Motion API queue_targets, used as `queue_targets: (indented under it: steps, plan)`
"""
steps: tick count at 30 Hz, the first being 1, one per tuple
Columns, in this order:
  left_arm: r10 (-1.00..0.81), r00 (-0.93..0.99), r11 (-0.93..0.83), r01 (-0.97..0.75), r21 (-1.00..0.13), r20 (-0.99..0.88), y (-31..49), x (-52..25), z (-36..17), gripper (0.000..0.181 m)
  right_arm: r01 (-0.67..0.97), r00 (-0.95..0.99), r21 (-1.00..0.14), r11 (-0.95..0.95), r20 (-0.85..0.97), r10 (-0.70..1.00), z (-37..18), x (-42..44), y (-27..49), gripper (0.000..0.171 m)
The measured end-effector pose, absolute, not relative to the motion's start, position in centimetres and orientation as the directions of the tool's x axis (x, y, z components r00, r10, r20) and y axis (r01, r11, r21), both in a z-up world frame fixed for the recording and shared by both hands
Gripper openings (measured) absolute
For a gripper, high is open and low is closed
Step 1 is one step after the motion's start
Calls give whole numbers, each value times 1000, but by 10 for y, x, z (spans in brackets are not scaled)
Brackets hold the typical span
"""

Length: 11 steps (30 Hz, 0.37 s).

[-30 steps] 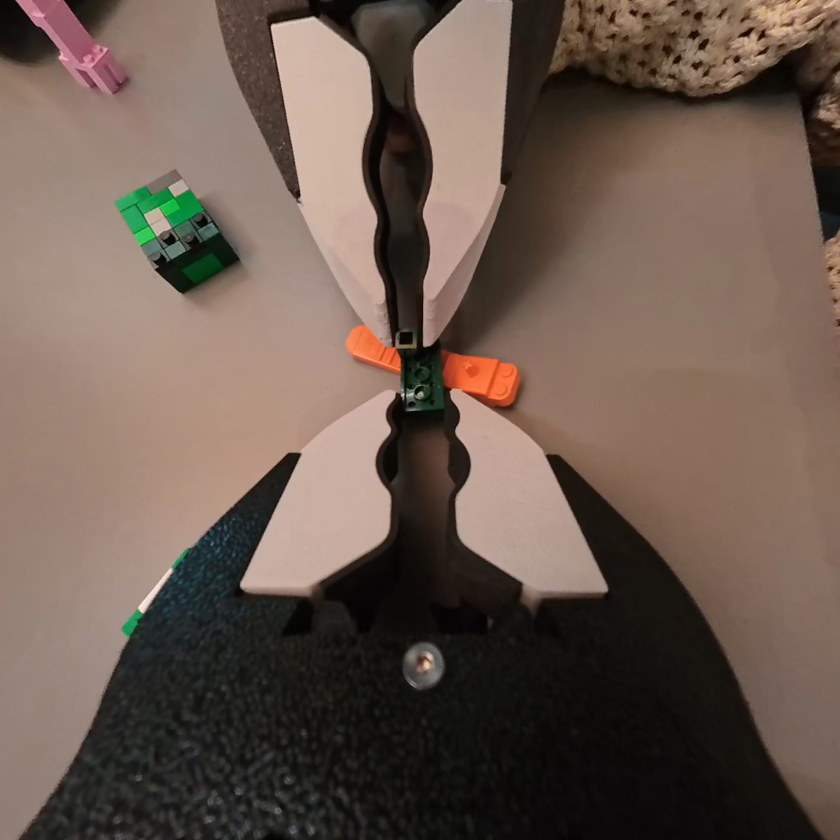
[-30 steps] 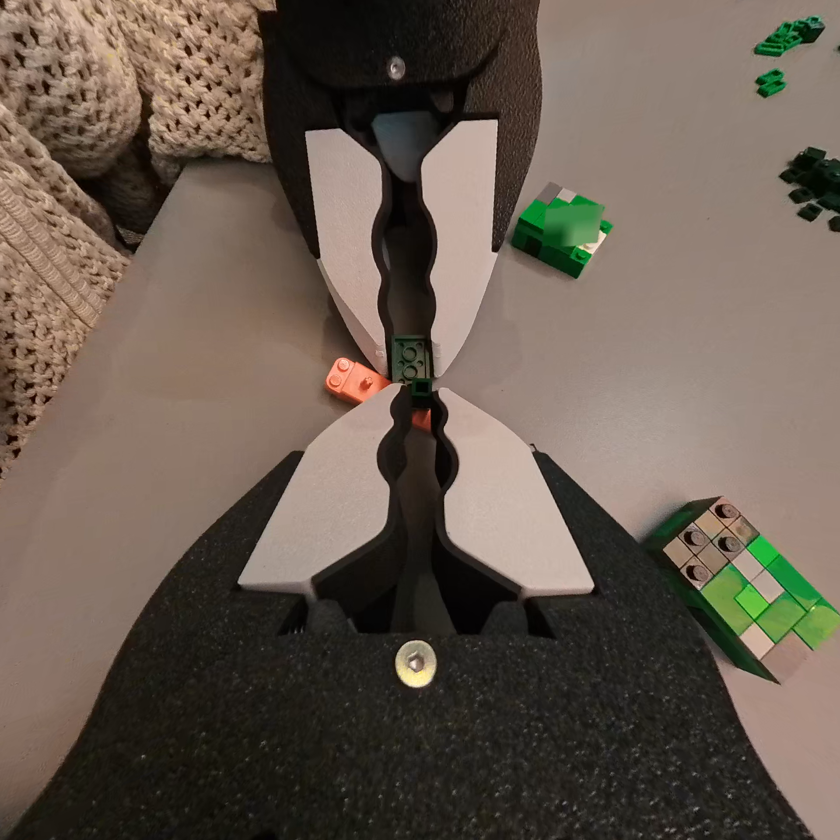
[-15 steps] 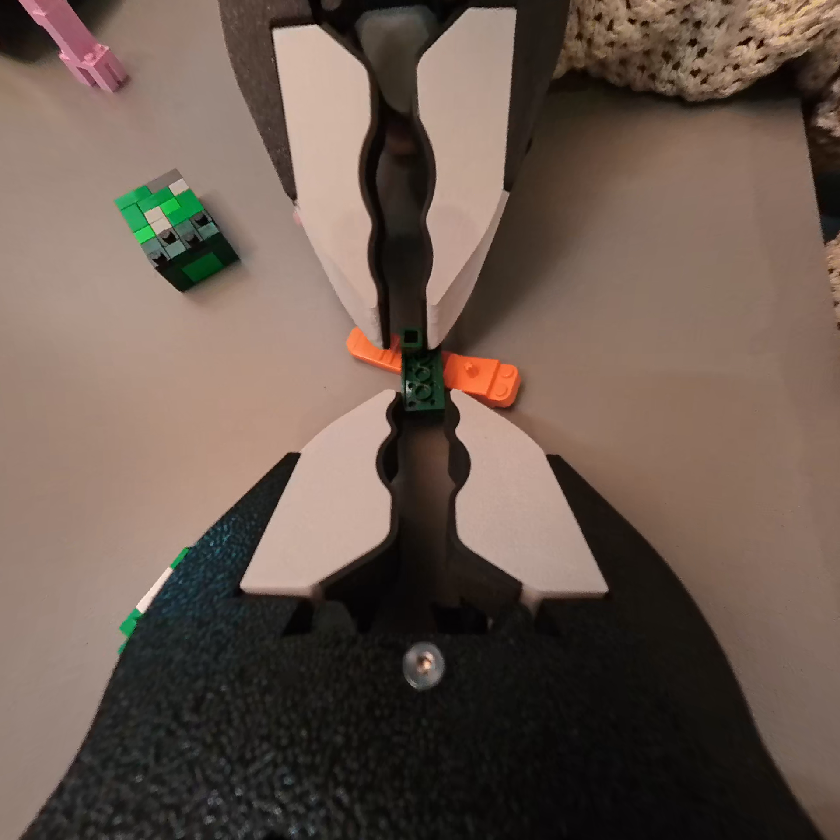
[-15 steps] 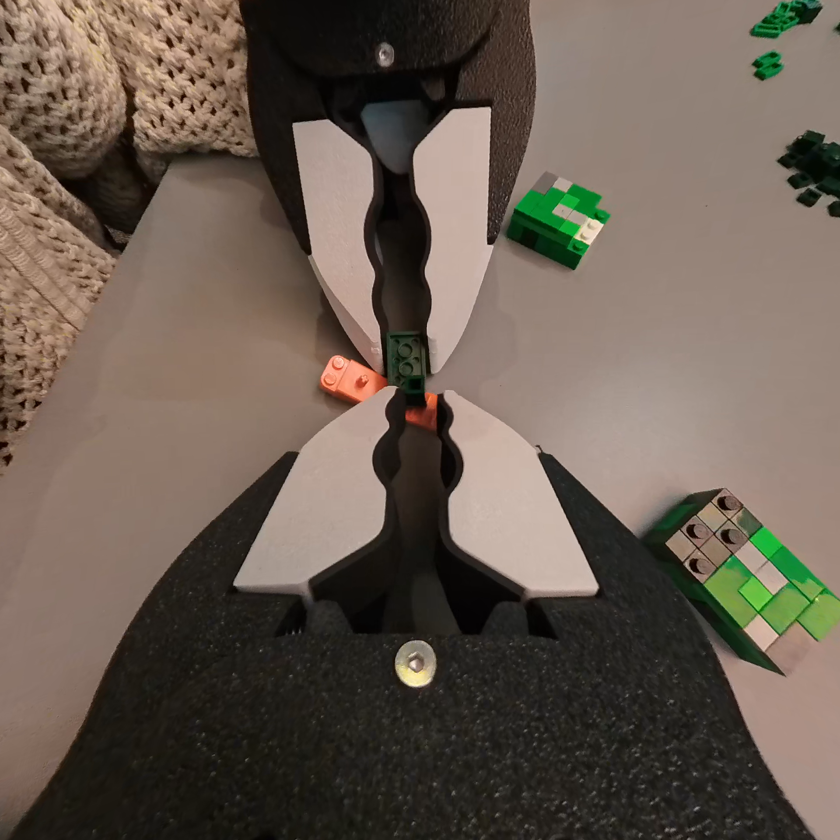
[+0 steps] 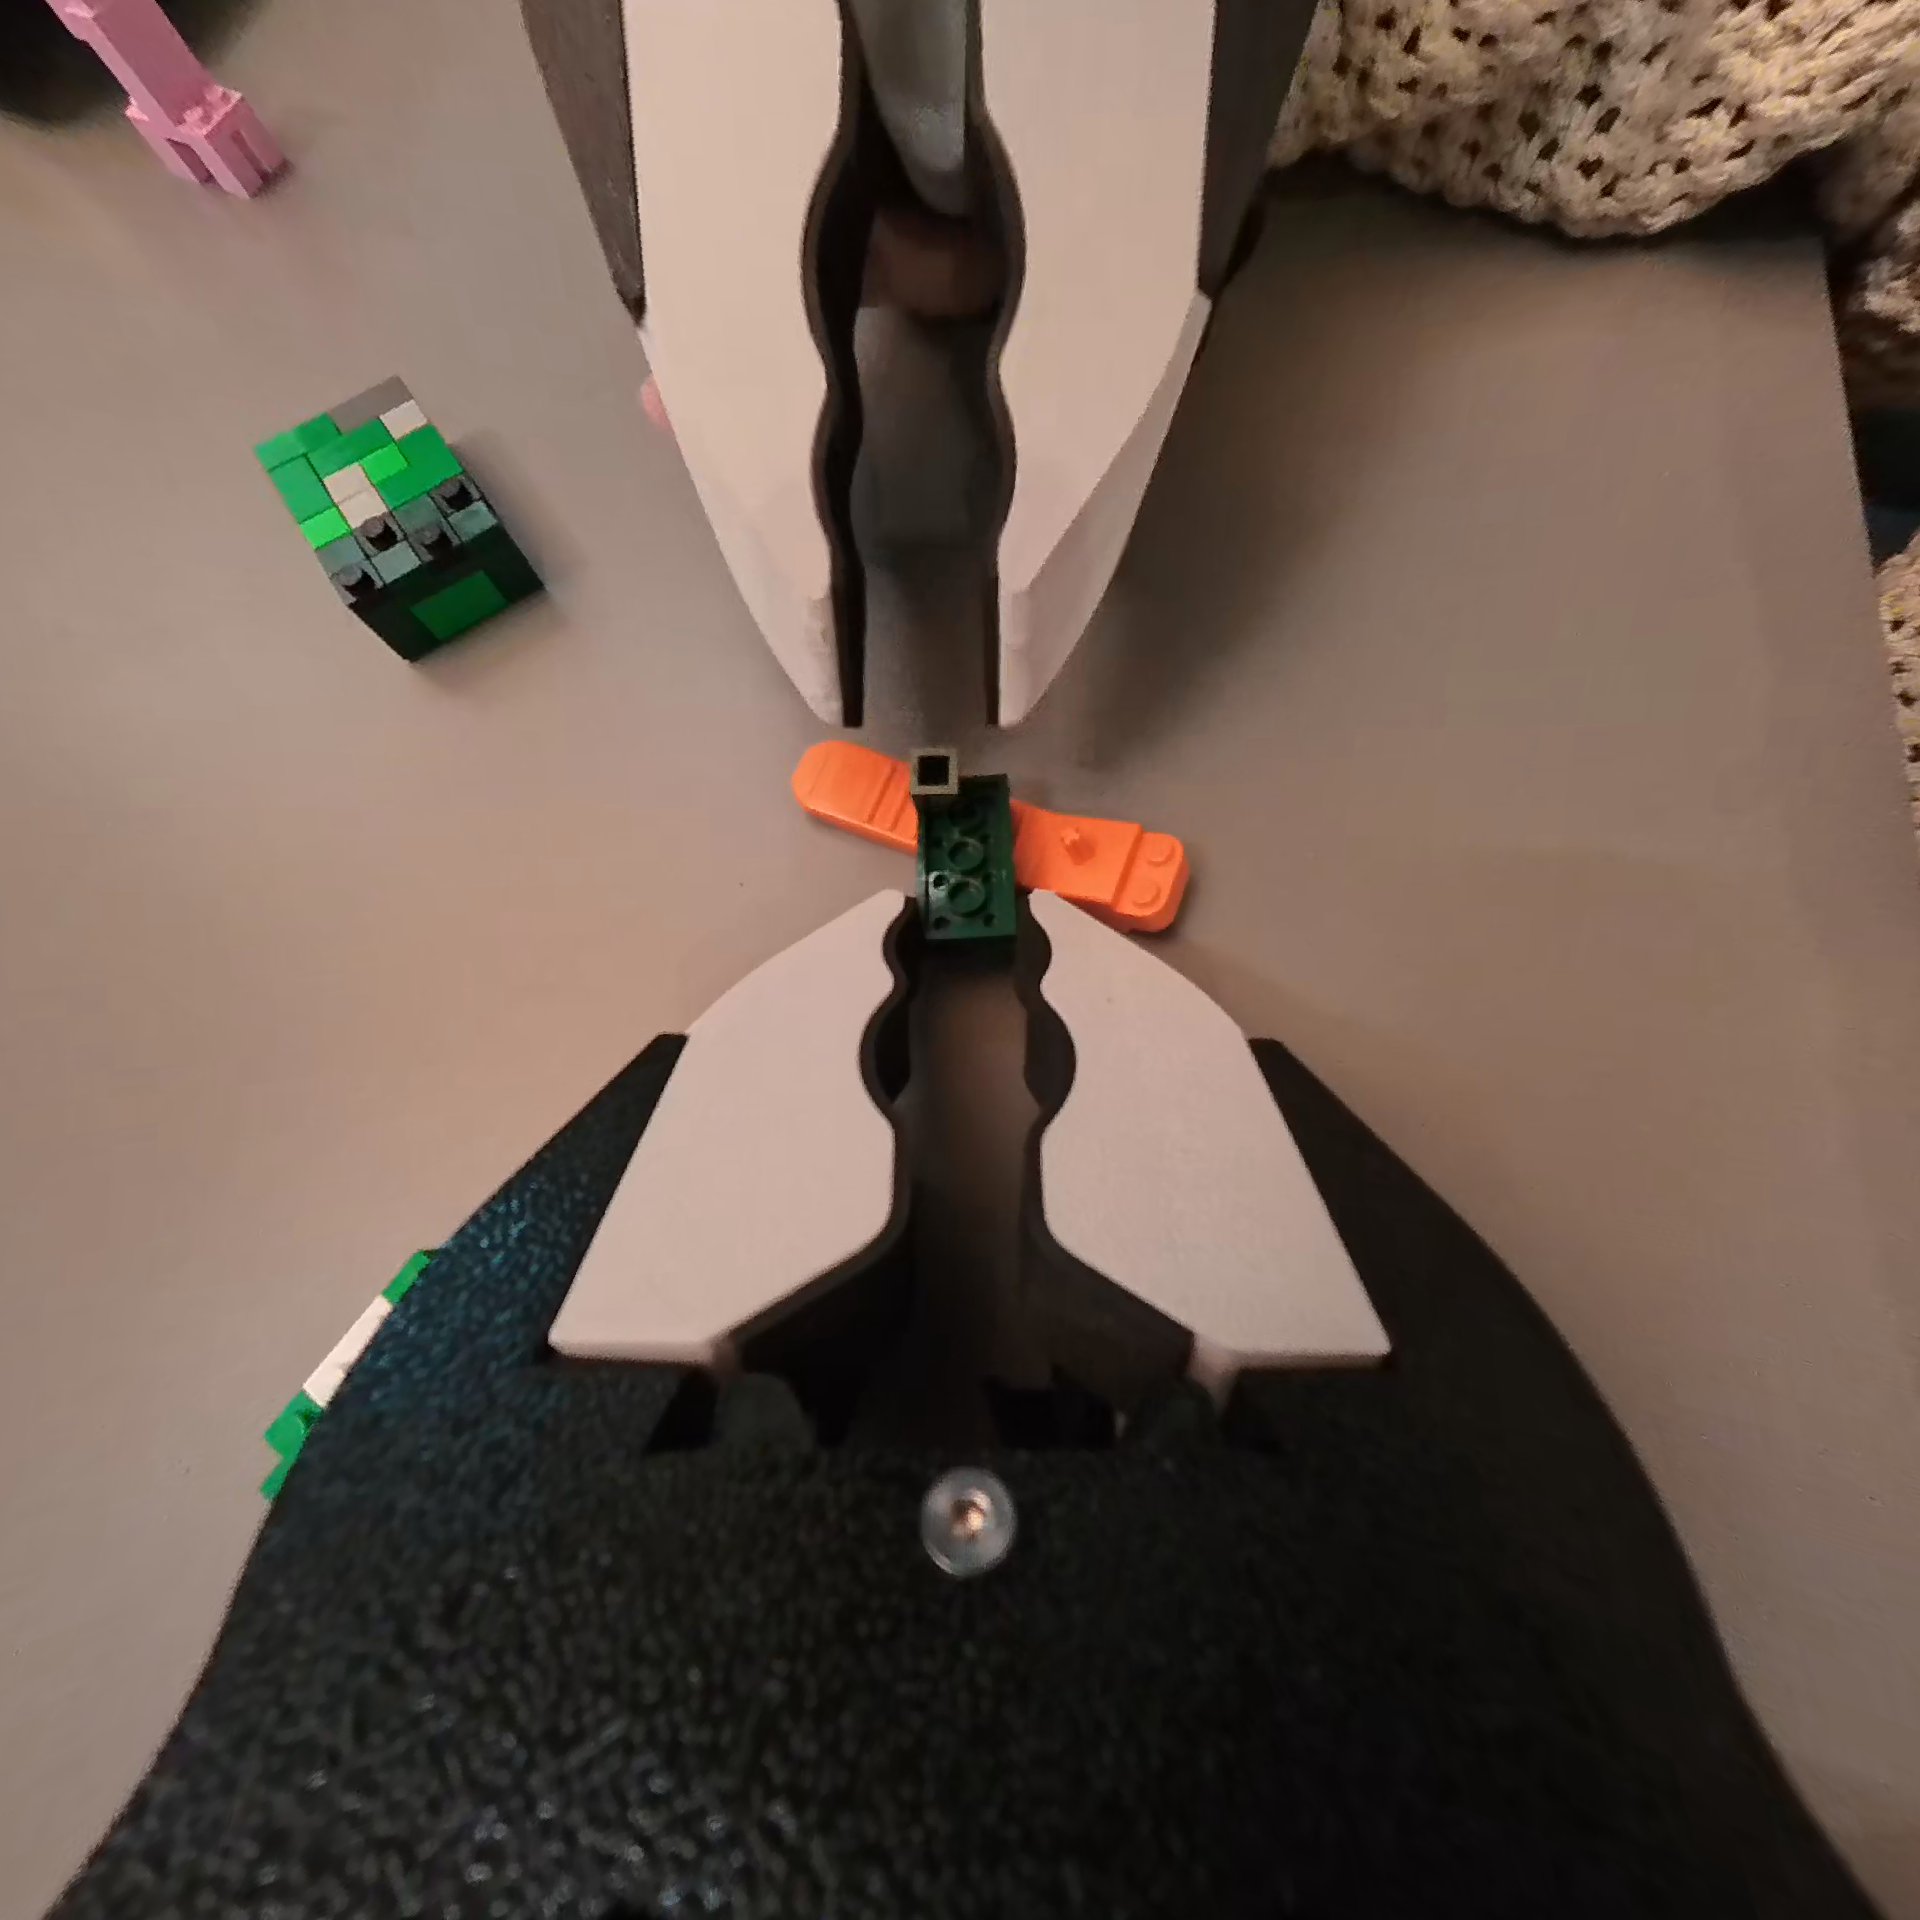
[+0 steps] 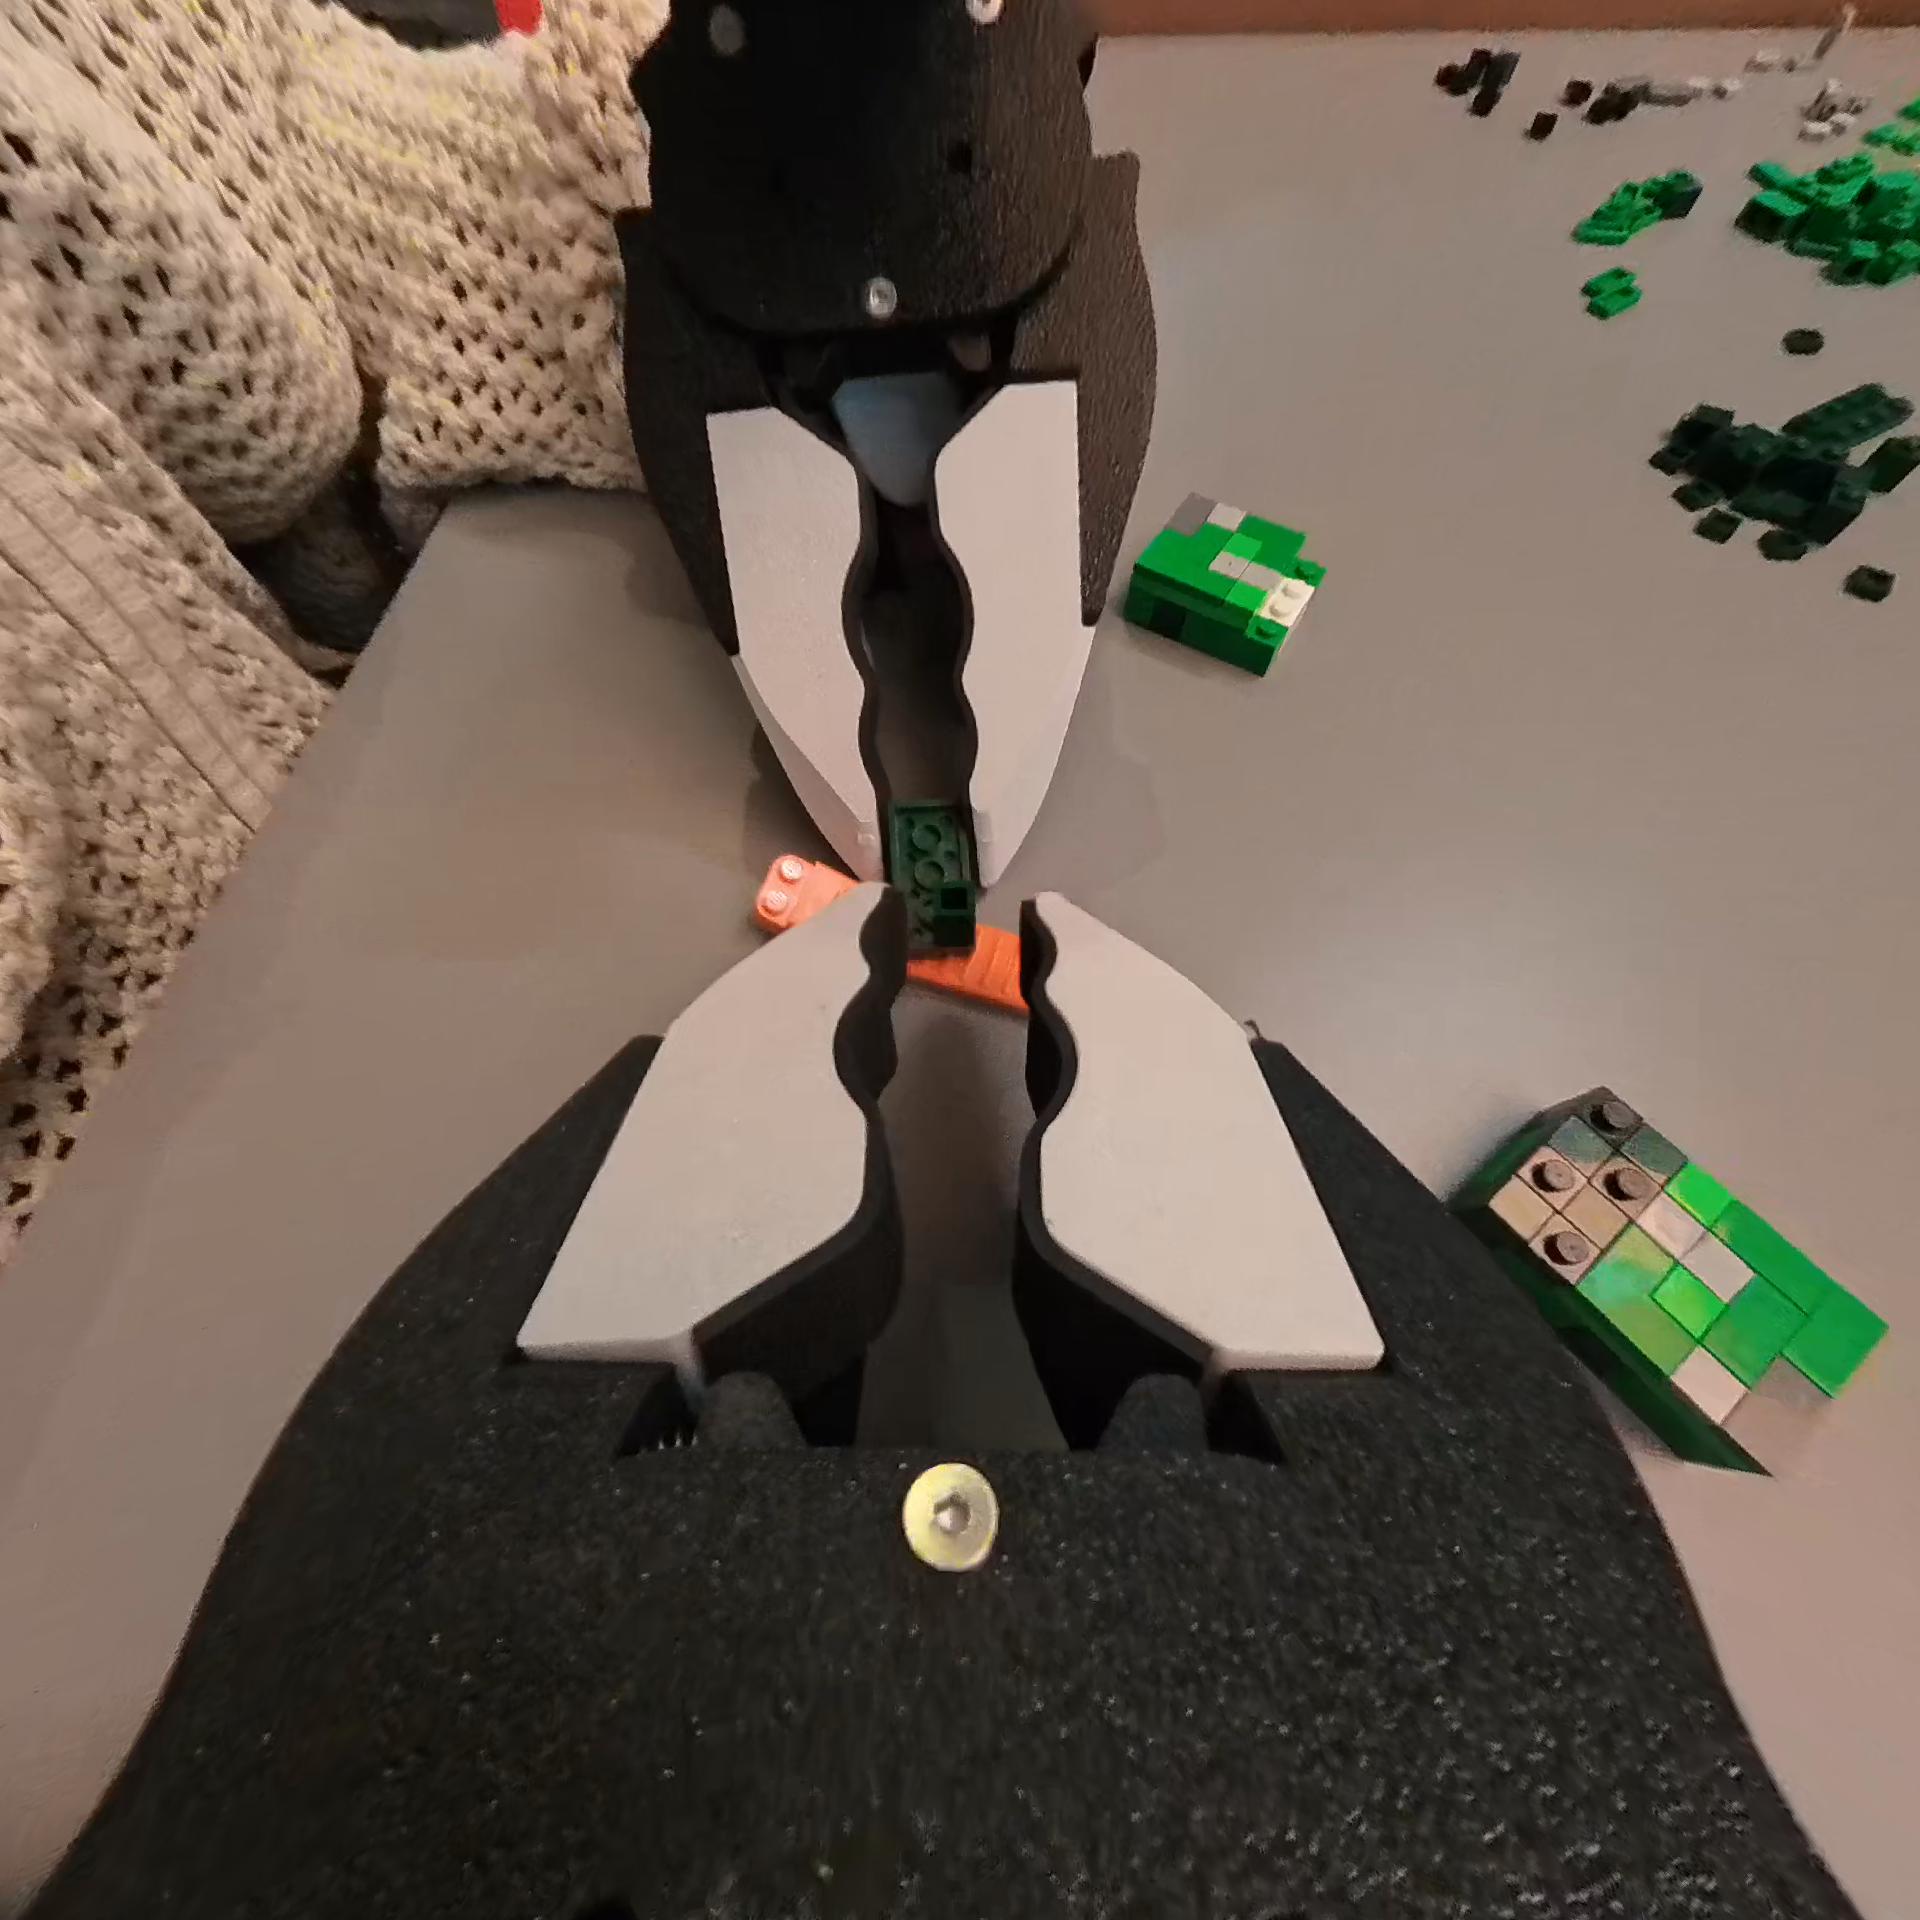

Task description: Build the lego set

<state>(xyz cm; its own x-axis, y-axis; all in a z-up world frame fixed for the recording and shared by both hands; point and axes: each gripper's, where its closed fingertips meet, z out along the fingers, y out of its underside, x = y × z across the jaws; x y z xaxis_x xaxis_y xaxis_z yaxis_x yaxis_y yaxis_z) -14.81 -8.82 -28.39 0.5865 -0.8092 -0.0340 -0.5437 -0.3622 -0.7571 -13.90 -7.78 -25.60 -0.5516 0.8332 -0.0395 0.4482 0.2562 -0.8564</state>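
Observation:
My left gripper [image 5: 966, 930] is shut on a dark green brick [image 5: 966, 873] and holds it above the grey table [image 5: 1455, 623]. A small dark square piece [image 5: 932, 774] sits on the brick's far end. My right gripper [image 5: 920, 717] faces it, open and just clear of the small piece. In the right wrist view my right gripper [image 6: 956, 914] is open around the small piece [image 6: 951, 902], and the left gripper [image 6: 928, 831] grips the brick [image 6: 920, 847]. An orange brick separator [image 5: 1101, 868] lies on the table beneath.
A green, grey and white block build [image 5: 400, 520] lies to one side [image 6: 1662, 1278]. A flatter green build [image 6: 1221, 582] lies farther off. Loose green [image 6: 1849, 208] and dark green pieces [image 6: 1808, 478] are scattered beyond. A pink piece [image 5: 197, 114] and a knitted blanket [image 6: 156, 416] border the table. My two grippers' fingertips are within a few centimetres of each other.
My right gripper has opened and drawn back a little from the brick, leaving the small piece on its end. My left gripper still holds the dark green brick.

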Motion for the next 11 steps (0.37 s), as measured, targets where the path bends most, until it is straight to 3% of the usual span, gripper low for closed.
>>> queue_targets:
  steps: [11]
  plan:
    - [-809, 587, -363, -543, -757, -33, -88, -148, -284, 18, 497, -546, -832, 247, -79, 834, -262, -145, -81, 7]
